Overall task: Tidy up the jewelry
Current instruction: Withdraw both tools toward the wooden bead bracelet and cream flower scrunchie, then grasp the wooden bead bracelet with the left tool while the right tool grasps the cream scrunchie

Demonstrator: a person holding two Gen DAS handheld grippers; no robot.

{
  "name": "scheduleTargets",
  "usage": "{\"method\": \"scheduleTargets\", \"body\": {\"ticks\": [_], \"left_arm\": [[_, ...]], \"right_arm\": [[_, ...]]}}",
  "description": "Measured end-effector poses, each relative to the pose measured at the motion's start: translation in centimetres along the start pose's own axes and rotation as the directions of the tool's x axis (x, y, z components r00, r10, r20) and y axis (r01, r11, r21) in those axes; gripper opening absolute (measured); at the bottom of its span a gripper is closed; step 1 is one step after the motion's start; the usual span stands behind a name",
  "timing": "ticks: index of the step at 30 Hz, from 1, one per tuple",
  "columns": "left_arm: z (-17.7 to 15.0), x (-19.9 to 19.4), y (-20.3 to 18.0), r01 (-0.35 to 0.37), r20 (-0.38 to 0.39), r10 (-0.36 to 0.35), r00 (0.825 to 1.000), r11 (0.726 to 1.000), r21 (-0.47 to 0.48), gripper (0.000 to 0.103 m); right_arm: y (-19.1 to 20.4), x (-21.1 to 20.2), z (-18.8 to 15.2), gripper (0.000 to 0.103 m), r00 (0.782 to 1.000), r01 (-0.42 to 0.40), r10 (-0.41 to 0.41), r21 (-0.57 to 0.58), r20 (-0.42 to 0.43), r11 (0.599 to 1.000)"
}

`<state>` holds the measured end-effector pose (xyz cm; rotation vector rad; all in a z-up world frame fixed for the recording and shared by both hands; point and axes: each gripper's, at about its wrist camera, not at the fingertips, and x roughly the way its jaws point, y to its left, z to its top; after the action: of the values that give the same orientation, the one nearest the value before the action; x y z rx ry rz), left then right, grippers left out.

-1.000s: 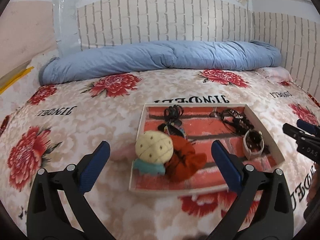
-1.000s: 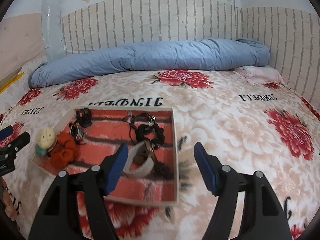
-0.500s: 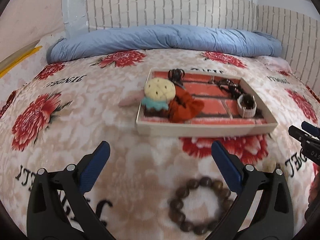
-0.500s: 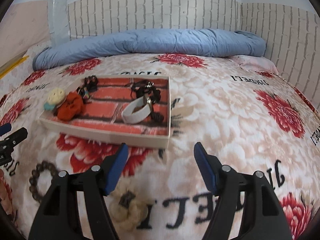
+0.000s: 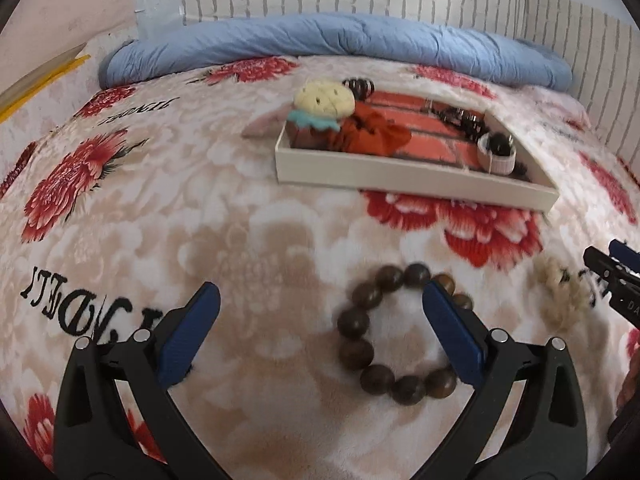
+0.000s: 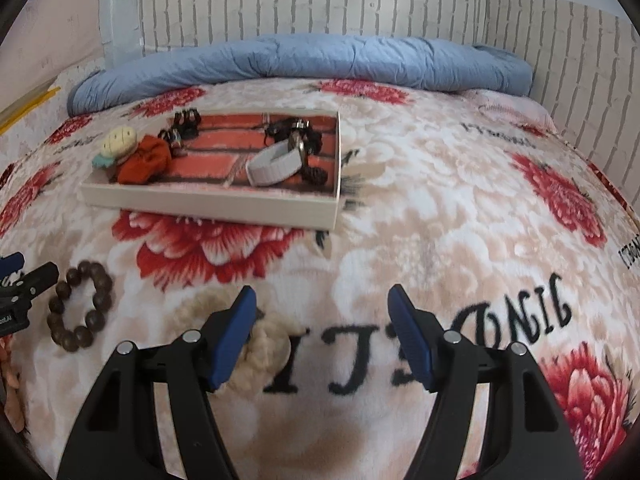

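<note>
Both tongs pulled back fr tray (spread wide, empty), bead bracelet under left

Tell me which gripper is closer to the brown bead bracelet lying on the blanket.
Left. The left gripper hangs open right over the brown bead bracelet, one finger crossing its ring. The right gripper is off to the bracelet's right, open beside the cream scrunchie.

Glossy dark wooden-looking bead bracelet lies on my plush, fuzzy blanket; the tray looks like matt cardboard.
</note>
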<state>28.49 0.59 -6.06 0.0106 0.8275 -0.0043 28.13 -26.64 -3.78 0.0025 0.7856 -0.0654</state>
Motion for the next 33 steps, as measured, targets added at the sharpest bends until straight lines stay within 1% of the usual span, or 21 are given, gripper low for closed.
{"method": "scheduleTargets", "body": {"ticks": [5, 9, 14, 17, 20, 22, 24, 27, 29, 31, 32, 33], "left_arm": [[-0.3, 0.5, -0.3, 0.001, -0.019, -0.001, 1.000, 1.000, 0.011, 0.098], [-0.5, 1.2, -0.1, 0.022, -0.051, -0.022, 0.998, 1.000, -0.004, 0.098], [-0.7, 2.0, 0.3, 0.052, -0.084, -0.054, 0.995, 0.998, -0.032, 0.098], [-0.9, 2.4, 0.2, 0.070, -0.100, -0.073, 0.992, 0.997, -0.029, 0.097], [-0.9, 2.7, -0.1, 0.081, -0.109, -0.083, 0.991, 0.997, -0.018, 0.097], [-0.9, 3.0, -0.4, 0.077, -0.118, -0.077, 0.990, 0.997, -0.007, 0.094], [-0.9, 3.1, -0.7, 0.073, -0.119, -0.072, 0.990, 0.997, 0.007, 0.089], [-0.8, 3.3, -0.9, 0.074, -0.123, -0.070, 0.990, 0.997, 0.023, 0.085], [-0.7, 3.5, -1.1, 0.068, -0.130, -0.063, 0.990, 0.997, 0.031, 0.084], [-0.7, 3.5, -1.2, 0.064, -0.131, -0.059, 0.990, 0.997, 0.034, 0.082], [-0.7, 3.5, -1.2, 0.063, -0.130, -0.058, 0.990, 0.997, 0.035, 0.080], [-0.7, 3.4, -1.3, 0.064, -0.128, -0.059, 0.990, 0.997, 0.040, 0.075]], "right_arm": [[0.2, 0.5, -0.8, 0.067, 1.000, -0.005, 0.005, -0.006, -0.022, 1.000], [0.5, 0.5, -0.8, 0.067, 1.000, -0.011, 0.011, -0.013, -0.021, 1.000], [1.0, 1.3, -0.9, 0.067, 0.998, -0.020, 0.019, -0.027, -0.054, 0.999], [1.0, 1.8, -1.0, 0.067, 0.996, -0.031, 0.029, -0.026, -0.079, 0.999], [1.0, 2.0, -1.1, 0.067, 0.995, -0.042, 0.040, -0.017, -0.086, 0.999], [0.7, 2.2, -1.1, 0.067, 0.995, -0.053, 0.053, -0.001, -0.088, 0.999], [0.5, 2.3, -1.1, 0.067, 0.994, -0.065, 0.066, 0.015, -0.091, 0.998], [0.7, 2.4, -1.1, 0.066, 0.993, -0.070, 0.071, 0.015, -0.093, 0.997], [1.0, 2.4, -1.1, 0.061, 0.993, -0.072, 0.072, 0.006, -0.093, 0.997], [1.1, 2.4, -1.1, 0.053, 0.992, -0.086, 0.087, 0.010, -0.096, 0.996], [1.2, 2.4, -1.2, 0.051, 0.991, -0.094, 0.095, 0.014, -0.098, 0.995], [1.2, 2.4, -1.2, 0.047, 0.990, -0.100, 0.101, 0.017, -0.099, 0.995]]}}
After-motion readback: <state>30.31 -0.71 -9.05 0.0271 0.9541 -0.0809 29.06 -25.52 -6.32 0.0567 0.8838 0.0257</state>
